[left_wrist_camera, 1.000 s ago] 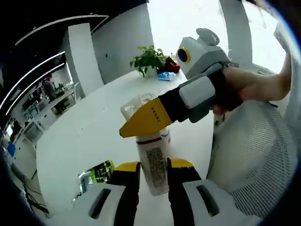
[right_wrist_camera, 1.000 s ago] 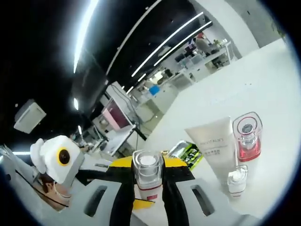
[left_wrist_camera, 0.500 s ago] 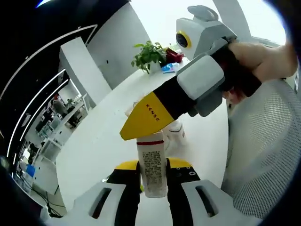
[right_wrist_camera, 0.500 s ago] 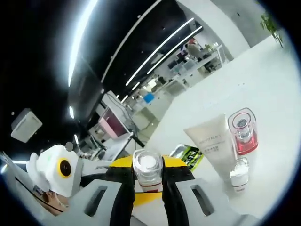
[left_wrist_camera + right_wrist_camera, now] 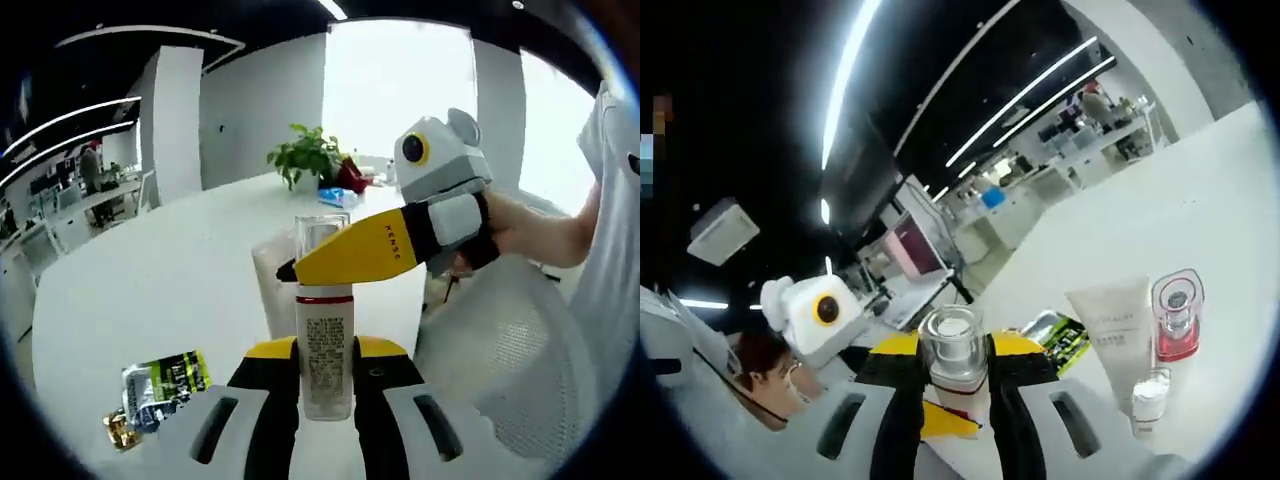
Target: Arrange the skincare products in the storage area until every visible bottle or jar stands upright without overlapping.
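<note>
A white bottle (image 5: pixel 324 335) with a red band and a clear cap (image 5: pixel 953 338) is held off the white table (image 5: pixel 150 290) by both grippers. My left gripper (image 5: pixel 325 352) is shut on its body. My right gripper (image 5: pixel 953 352) is shut on the cap, reaching in from the right in the left gripper view (image 5: pixel 335 262). On the table stand a white tube (image 5: pixel 1118 330), a clear bottle with pink liquid (image 5: pixel 1177 318) and a small white-capped bottle (image 5: pixel 1149 396). The tube (image 5: pixel 268 290) shows behind the held bottle.
A green sachet (image 5: pixel 165 380) lies flat on the table near a small gold item (image 5: pixel 118 432). A potted plant (image 5: pixel 308 155) stands at the far edge. A mesh chair (image 5: pixel 490 370) is at the right, beside the person's hand (image 5: pixel 520 235).
Both grippers keep their hold on the bottle. Both views have tilted and shifted with the hands. In the left gripper view the bottle now stands straighter, and the sachet has come back into the picture.
</note>
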Motion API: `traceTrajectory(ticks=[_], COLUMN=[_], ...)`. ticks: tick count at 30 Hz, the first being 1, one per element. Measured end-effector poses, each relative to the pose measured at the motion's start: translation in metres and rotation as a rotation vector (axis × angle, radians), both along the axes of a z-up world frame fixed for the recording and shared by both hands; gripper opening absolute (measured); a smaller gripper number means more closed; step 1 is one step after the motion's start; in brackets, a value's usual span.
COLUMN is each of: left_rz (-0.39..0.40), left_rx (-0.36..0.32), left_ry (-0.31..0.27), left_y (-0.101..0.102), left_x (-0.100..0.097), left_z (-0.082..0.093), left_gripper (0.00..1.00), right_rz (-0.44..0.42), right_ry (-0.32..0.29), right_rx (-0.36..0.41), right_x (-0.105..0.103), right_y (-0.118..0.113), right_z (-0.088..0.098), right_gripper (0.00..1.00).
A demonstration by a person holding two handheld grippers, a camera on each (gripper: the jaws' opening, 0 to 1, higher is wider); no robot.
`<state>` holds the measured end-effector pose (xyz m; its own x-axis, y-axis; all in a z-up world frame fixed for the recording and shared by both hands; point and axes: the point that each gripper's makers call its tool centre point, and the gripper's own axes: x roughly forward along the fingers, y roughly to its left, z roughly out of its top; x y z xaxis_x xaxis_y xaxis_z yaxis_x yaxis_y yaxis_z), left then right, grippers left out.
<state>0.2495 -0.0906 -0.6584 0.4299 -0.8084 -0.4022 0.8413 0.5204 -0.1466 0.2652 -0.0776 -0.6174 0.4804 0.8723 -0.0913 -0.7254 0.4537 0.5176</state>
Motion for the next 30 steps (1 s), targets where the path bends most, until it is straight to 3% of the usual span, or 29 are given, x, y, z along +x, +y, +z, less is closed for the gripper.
traceTrajectory(ticks=[1, 7, 10, 18, 24, 30], left_rz=[-0.003, -0.049, -0.084, -0.097, -0.123, -0.112], left_rx=[-0.029, -0.075, -0.129, -0.166, -0.144, -0.163], left_ry=[0.025, 0.050, 0.072, 0.099, 0.105, 0.112], left_y=[-0.001, -0.006, -0.010, -0.010, -0.015, -0.015], left_x=[-0.002, -0.008, -0.014, -0.016, -0.021, -0.020], left_z=[0.001, 0.004, 0.009, 0.011, 0.004, 0.006], left_gripper=[0.15, 0.15, 0.15, 0.15, 0.15, 0.15], right_rz=[0.019, 0.095, 0.114, 0.139, 0.152, 0.156], right_ry=[-0.004, -0.053, -0.077, -0.093, -0.091, -0.093], right_rx=[-0.002, -0.035, -0.045, -0.044, -0.007, -0.022], right_x=[-0.001, -0.007, -0.007, -0.009, -0.009, -0.007], right_y=[0.000, 0.001, -0.002, -0.006, -0.004, -0.002], right_z=[0.002, 0.008, 0.010, 0.015, 0.021, 0.018], right_gripper=[0.24, 0.25, 0.28, 0.27, 0.26, 0.26])
